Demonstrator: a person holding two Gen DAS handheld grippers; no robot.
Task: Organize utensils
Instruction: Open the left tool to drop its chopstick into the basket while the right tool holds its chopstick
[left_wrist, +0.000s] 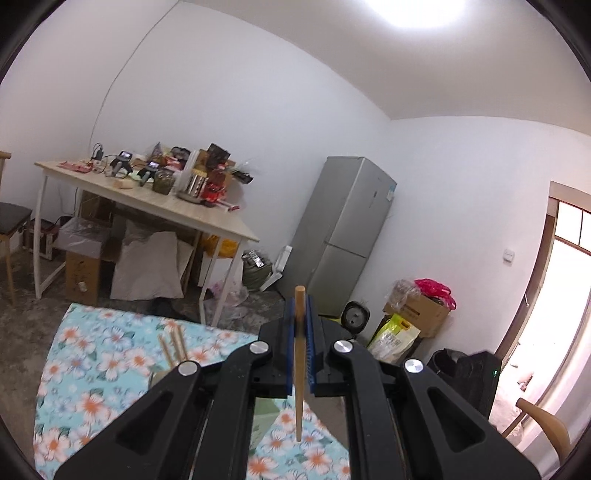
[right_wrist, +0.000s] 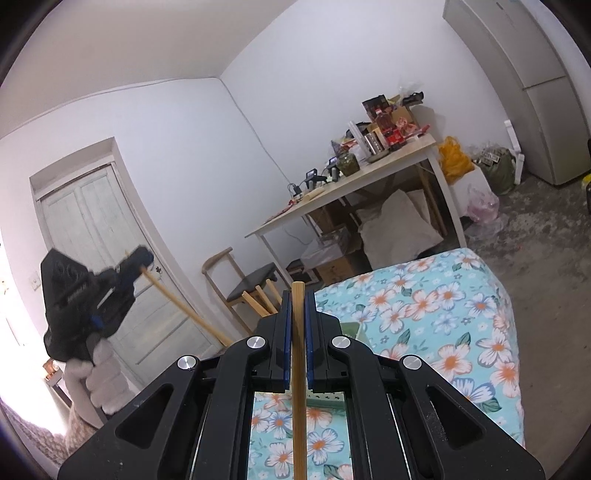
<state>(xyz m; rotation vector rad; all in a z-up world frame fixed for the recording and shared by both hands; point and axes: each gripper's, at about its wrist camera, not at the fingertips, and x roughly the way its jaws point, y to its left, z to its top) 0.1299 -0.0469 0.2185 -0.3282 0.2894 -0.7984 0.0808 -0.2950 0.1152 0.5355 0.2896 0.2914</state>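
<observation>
In the left wrist view, a wooden chopstick (left_wrist: 300, 354) is clamped between the blue pads (left_wrist: 309, 343) of the left gripper (left_wrist: 300, 314). The stick is held nearly upright, its blunt end standing above the fingertips and its thin end hanging below them over the flowered cloth (left_wrist: 92, 369). To the left, behind the gripper's linkage, the tops of several more chopsticks (left_wrist: 173, 343) are seen standing together; what holds them is hidden by the gripper.

In the right wrist view, a second chopstick (right_wrist: 298, 369) is gripped between the closed pads (right_wrist: 286, 339) of the right gripper (right_wrist: 298, 310). It runs along the gripper's midline, its blunt end just above the fingertips and its lower part passing down over the cloth (right_wrist: 443, 332). Just left of the fingers, the standing chopsticks (right_wrist: 260, 301) are seen again, their lower ends hidden. Farther left, the left gripper (right_wrist: 138, 260) is seen raised in a gloved hand (right_wrist: 99, 376), blurred, with its chopstick (right_wrist: 184, 306) slanting down to the right.

Beyond the cloth-covered surface, a grey rough floor (right_wrist: 546, 258) is seen. A wooden table (left_wrist: 155, 201) with white legs stands near the wall, crowded with jars, boxes and small devices; bags and boxes are stored beneath it. A stool (right_wrist: 255, 282) stands just beside the table. A grey fridge (left_wrist: 343, 232) stands in the corner, and a pale door (right_wrist: 110, 258) is set in the far wall.
</observation>
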